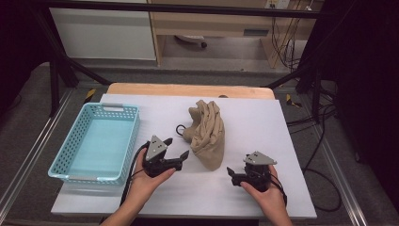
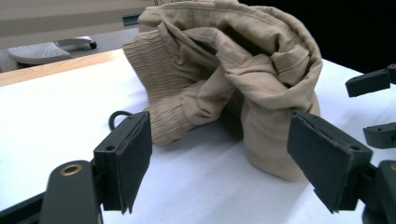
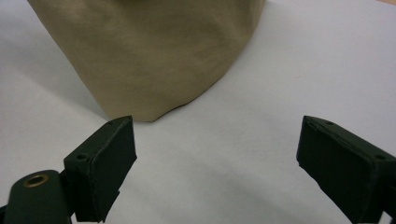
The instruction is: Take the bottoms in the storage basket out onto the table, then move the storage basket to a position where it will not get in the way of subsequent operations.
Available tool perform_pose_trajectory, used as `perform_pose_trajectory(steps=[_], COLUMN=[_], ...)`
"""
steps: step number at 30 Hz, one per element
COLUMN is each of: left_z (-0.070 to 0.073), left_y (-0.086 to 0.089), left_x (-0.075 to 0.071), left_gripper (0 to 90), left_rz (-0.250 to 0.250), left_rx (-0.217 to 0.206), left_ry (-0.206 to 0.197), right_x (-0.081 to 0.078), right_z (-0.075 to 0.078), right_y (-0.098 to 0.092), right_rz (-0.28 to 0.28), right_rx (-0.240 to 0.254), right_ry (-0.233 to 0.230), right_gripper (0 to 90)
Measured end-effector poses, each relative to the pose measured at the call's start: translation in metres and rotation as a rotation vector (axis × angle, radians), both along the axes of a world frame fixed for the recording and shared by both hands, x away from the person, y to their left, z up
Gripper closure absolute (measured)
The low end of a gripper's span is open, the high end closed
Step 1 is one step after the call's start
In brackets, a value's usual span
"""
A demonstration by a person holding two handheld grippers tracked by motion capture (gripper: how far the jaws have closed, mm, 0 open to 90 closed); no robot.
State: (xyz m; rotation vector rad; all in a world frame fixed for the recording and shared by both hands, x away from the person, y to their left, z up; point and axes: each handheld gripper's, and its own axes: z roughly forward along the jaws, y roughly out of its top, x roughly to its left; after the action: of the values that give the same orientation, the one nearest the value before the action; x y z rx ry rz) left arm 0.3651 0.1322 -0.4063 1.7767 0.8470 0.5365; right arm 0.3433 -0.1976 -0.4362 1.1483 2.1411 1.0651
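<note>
A crumpled tan garment (image 1: pixel 207 134) lies in a heap on the white table cover (image 1: pixel 263 127). My left gripper (image 1: pixel 178 147) sits just left of the heap's near end and points at it. Its jaws stand wide apart with nothing between them. In the left gripper view the garment (image 2: pixel 233 79) rises close ahead of the open left gripper (image 2: pixel 224 158). My right gripper (image 1: pixel 230 175) rests near the front, to the right of the heap, open and empty. In the right gripper view the garment's folded lower edge (image 3: pixel 149 56) lies just beyond the right gripper (image 3: pixel 215 163).
A light blue plastic basket (image 1: pixel 129 150) stands empty at the table's left, right beside my left hand. A black cord loop (image 1: pixel 180 129) lies on the cover against the garment's left side. Bare wooden tabletop (image 1: pixel 188 89) shows at the far edge. Cables trail on the floor at the right.
</note>
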Motion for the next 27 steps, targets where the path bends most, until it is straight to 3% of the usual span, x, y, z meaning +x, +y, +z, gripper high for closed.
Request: perform_pose_trajectory(steps=[9, 14, 16, 18, 21, 27], left_z=[-0.002, -0.014, -0.017, -0.020, -0.018, -0.016], left_y=[0.013, 0.019, 0.021, 0.025, 0.031, 0.035], left_x=[-0.008, -0.009, -0.008, -0.007, -0.006, -0.011], left_gripper=[20.9, 21.0, 21.1, 21.1, 21.3, 21.1], left_rz=[0.010, 0.028, 0.016, 0.038, 0.060, 0.077], left_rx=[0.014, -0.004, 0.016, 0.035, -0.002, 0.004], left_ry=[0.014, 0.020, 0.031, 0.017, 0.038, 0.026], right_x=[-0.001, -0.001, -0.001, -0.001, -0.002, -0.003], right_z=[0.000, -0.001, -0.001, -0.001, 0.002, 0.008], right_y=[0.002, 0.005, 0.006, 0.006, 0.004, 0.008], right_rz=[0.003, 0.011, 0.015, 0.020, 0.015, 0.023], right_rx=[-0.005, -0.010, -0.014, -0.013, 0.007, 0.039], right_ry=[-0.001, 0.007, 0.009, 0.006, 0.001, 0.000], right_gripper=[12.0, 11.6, 11.7, 11.7, 11.7, 11.1])
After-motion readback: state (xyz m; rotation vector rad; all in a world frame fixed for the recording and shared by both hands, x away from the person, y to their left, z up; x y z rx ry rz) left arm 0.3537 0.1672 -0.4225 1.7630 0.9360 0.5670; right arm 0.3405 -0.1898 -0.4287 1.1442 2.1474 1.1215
